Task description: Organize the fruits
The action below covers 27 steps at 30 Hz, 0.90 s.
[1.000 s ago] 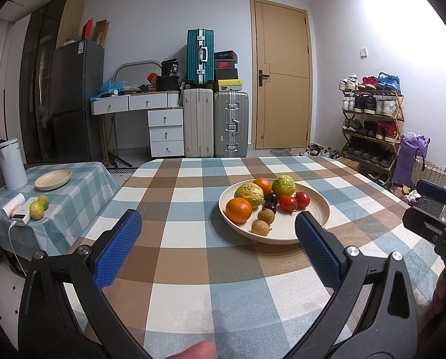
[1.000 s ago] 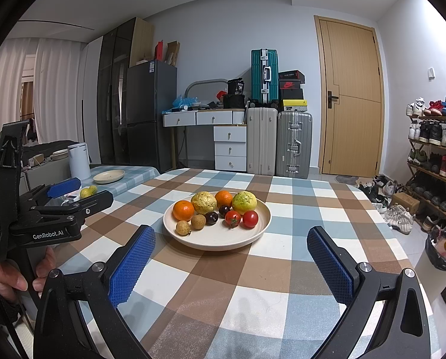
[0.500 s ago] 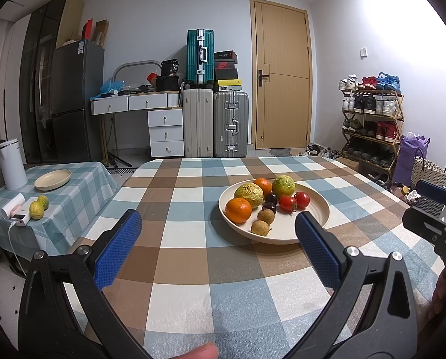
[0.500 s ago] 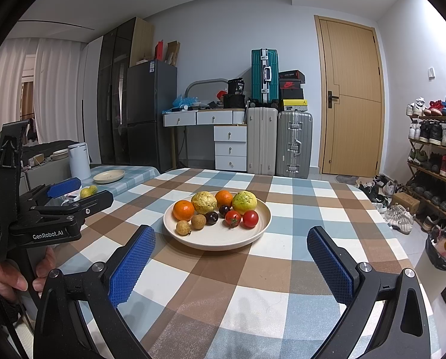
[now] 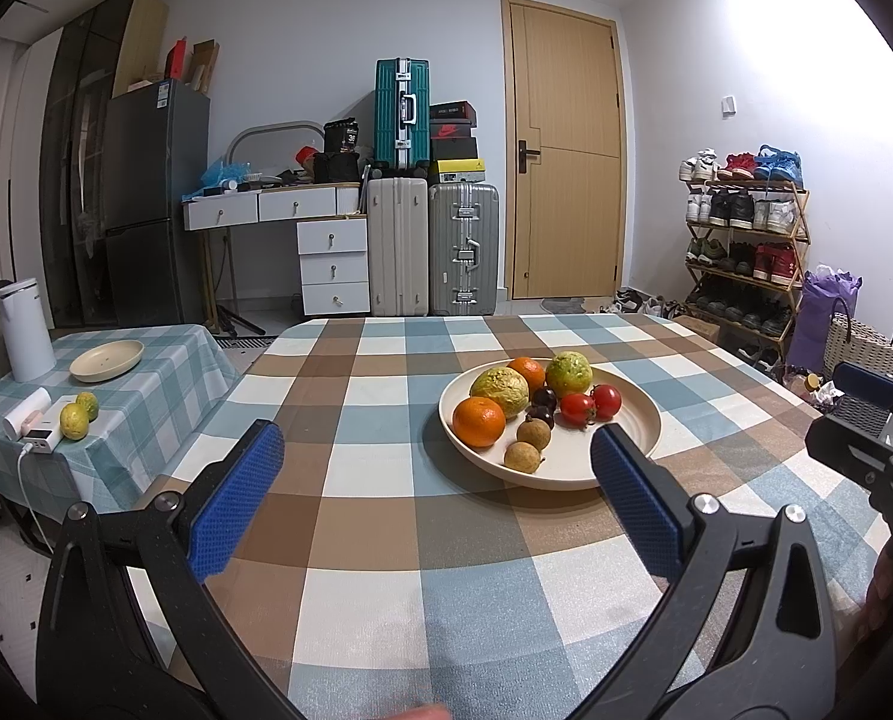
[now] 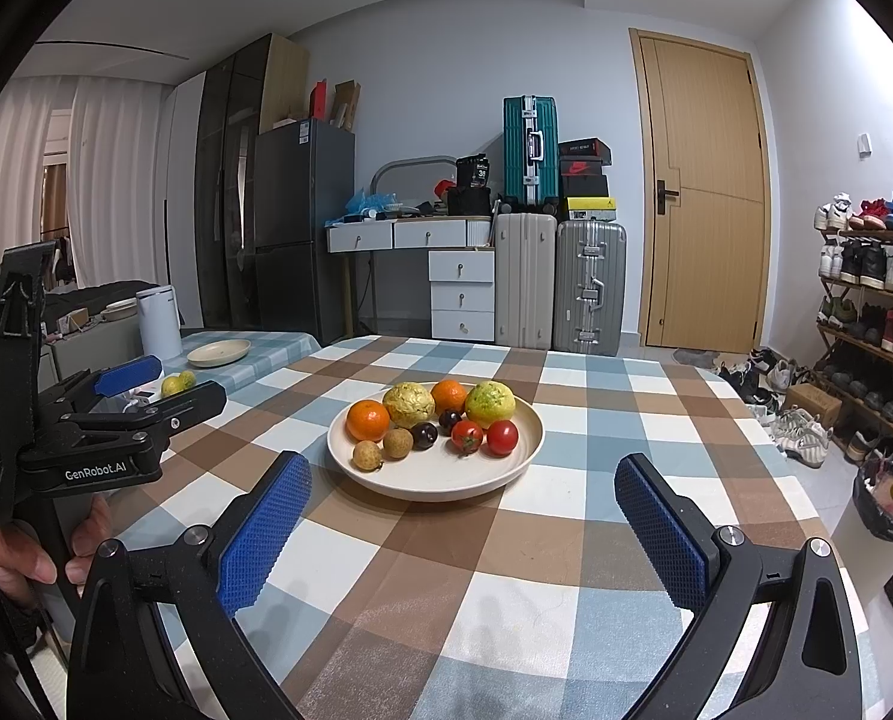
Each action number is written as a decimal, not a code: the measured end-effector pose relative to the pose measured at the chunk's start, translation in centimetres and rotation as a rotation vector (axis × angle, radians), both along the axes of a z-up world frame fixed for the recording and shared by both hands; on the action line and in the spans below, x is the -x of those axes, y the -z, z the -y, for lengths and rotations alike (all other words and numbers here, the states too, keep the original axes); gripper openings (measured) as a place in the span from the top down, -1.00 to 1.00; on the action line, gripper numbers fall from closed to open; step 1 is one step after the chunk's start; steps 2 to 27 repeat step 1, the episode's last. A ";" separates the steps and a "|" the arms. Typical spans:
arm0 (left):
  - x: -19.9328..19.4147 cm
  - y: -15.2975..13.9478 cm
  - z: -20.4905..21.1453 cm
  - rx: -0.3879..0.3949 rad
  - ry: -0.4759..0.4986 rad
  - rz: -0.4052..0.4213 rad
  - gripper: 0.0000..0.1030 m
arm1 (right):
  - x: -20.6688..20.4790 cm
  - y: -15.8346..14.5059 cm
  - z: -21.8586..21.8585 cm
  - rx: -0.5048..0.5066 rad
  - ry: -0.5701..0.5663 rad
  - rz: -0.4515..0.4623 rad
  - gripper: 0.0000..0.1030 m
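Observation:
A cream plate (image 5: 626, 456) (image 6: 434, 480) sits on the checked table. It holds two oranges (image 5: 478, 421), two yellow-green fruits (image 5: 499, 390), two red tomatoes (image 5: 577, 408), two dark plums (image 5: 544, 399) and two small brown longans (image 5: 521, 456). My left gripper (image 5: 437, 480) is open and empty, short of the plate. My right gripper (image 6: 464, 510) is open and empty, just in front of the plate. The left gripper also shows in the right wrist view (image 6: 146, 390).
A side table at left carries an empty cream plate (image 5: 107, 360), two lemons (image 5: 74, 420), a white kettle (image 5: 23, 330) and a charger. Suitcases, drawers, a fridge, a door and a shoe rack (image 5: 746, 252) stand behind.

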State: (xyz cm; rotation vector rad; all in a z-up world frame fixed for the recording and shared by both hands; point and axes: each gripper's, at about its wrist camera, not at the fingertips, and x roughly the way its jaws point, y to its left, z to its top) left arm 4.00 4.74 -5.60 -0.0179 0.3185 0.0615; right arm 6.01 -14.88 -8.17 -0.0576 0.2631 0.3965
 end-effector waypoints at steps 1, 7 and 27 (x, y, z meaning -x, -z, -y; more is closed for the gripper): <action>0.0 0.0 0.0 0.000 0.000 -0.001 -0.98 | 0.0 0.0 0.0 0.000 0.000 0.001 -1.00; 0.0 0.0 0.0 0.000 0.000 -0.001 -0.98 | 0.0 0.0 0.0 0.000 0.000 0.001 -1.00; 0.0 0.0 0.0 0.000 0.000 -0.001 -0.98 | 0.0 0.0 0.0 0.000 0.000 0.001 -1.00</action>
